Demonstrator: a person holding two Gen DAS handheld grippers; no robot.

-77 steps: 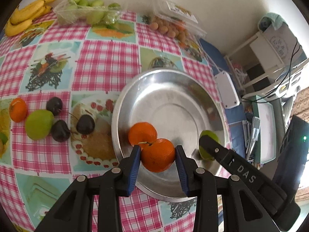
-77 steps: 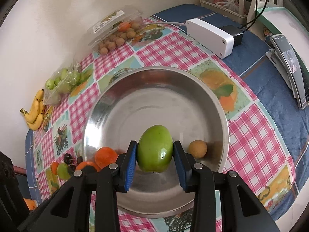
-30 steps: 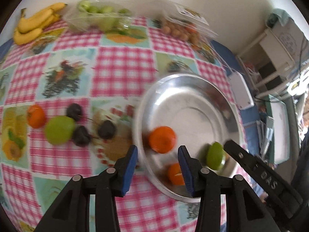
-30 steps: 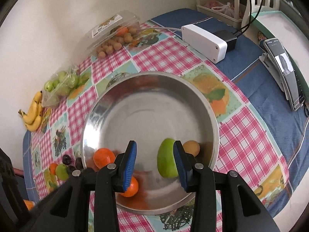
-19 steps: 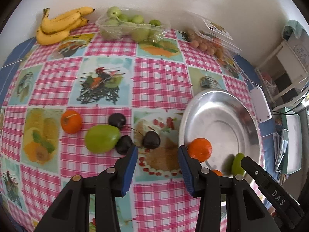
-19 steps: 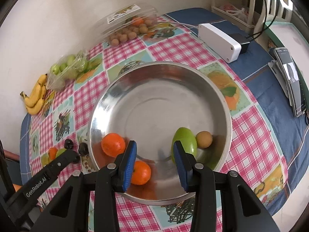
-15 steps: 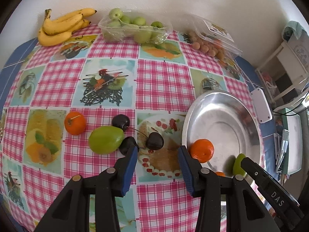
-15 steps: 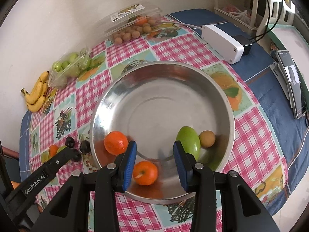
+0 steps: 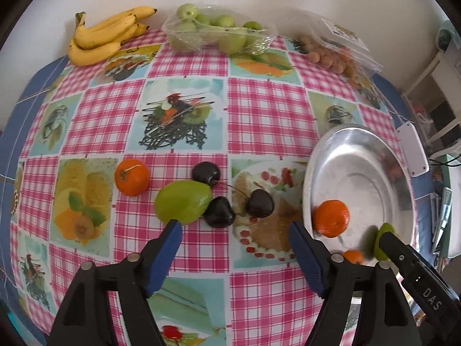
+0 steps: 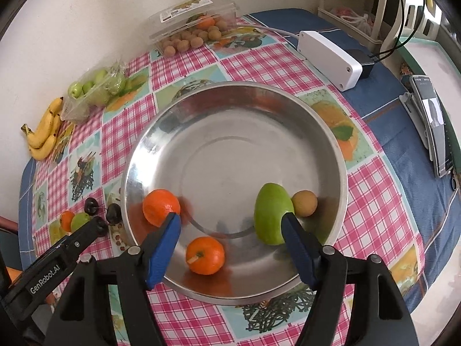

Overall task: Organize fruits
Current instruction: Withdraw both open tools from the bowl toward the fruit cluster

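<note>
A steel bowl (image 10: 288, 98) holds two oranges (image 10: 161, 207), a green mango (image 10: 272, 213) and a small brown fruit (image 10: 304, 203). My right gripper (image 10: 230, 230) is open and empty above the bowl's near side. My left gripper (image 9: 234, 238) is open and empty above the cloth, left of the bowl (image 9: 383, 170). Just beyond it lie a green mango (image 9: 183, 201), three dark cherries (image 9: 219, 215) and an orange (image 9: 132, 177).
Bananas (image 9: 106, 34), a bag of green fruit (image 9: 219, 33) and a clear box of small brown fruit (image 9: 334, 52) stand along the wall. A white power adapter (image 10: 330, 59) and a phone (image 10: 432, 124) lie right of the bowl.
Both grippers opened and let go of the orange and the green mango into the bowl. My left gripper then swung left over the loose fruit. My right gripper drew back a little.
</note>
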